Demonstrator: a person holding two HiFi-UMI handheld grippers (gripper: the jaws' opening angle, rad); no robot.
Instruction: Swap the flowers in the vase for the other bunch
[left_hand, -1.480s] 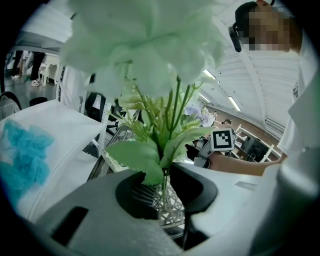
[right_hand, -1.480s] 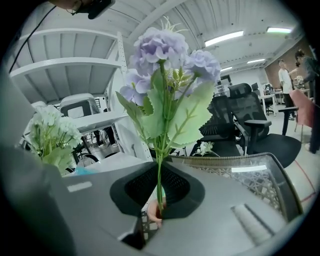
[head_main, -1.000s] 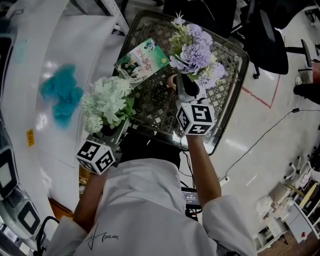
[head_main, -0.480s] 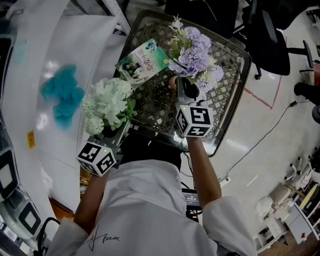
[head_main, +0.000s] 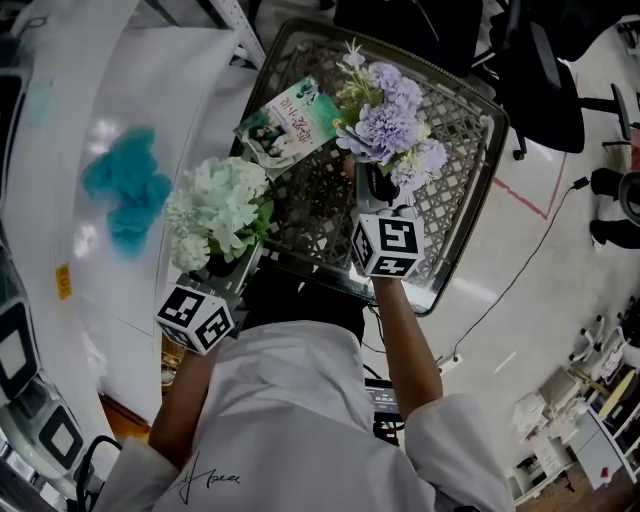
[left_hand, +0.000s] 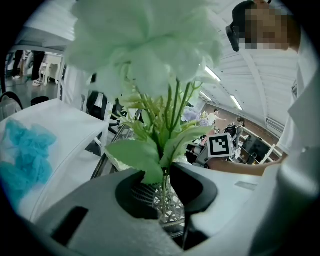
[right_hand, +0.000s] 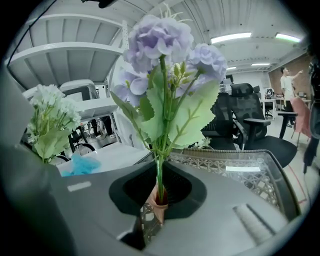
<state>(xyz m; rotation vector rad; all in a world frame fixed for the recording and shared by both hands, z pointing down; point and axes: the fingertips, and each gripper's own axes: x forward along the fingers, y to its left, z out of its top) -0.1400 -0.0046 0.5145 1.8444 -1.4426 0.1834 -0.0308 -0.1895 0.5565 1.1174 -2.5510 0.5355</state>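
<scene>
We look down on a long white table (head_main: 120, 90) on the left and, beside it, a lattice table (head_main: 465, 200) with a raised rim. A black office chair (head_main: 545, 80) stands behind it, and a cable (head_main: 520, 280) trails over the floor.

The white bunch (head_main: 215, 205) is up in the air over the gap between the two tables. The left gripper (left_hand: 162, 195) has its fingers (left_hand: 192, 187) drawn in to a narrow gap, pinching the stems just under the lowest leaves — those leaves and blooms fill most of its view.

The purple bunch (head_main: 385, 105) stands upright over the lattice table, its stems set in a small pinkish vase (right_hand: 155, 210). The right gripper (head_main: 375, 185) has its fingers closed in on that vase.

A teal tuft (head_main: 125, 190) lies on the white table, well apart from both bunches. A green booklet (head_main: 290, 125) with a photo on its cover lies on the lattice table just left of the purple blooms — its print is too small for us to read. Each marker cube (head_main: 388, 245) shows black-and-white squares, no words.
</scene>
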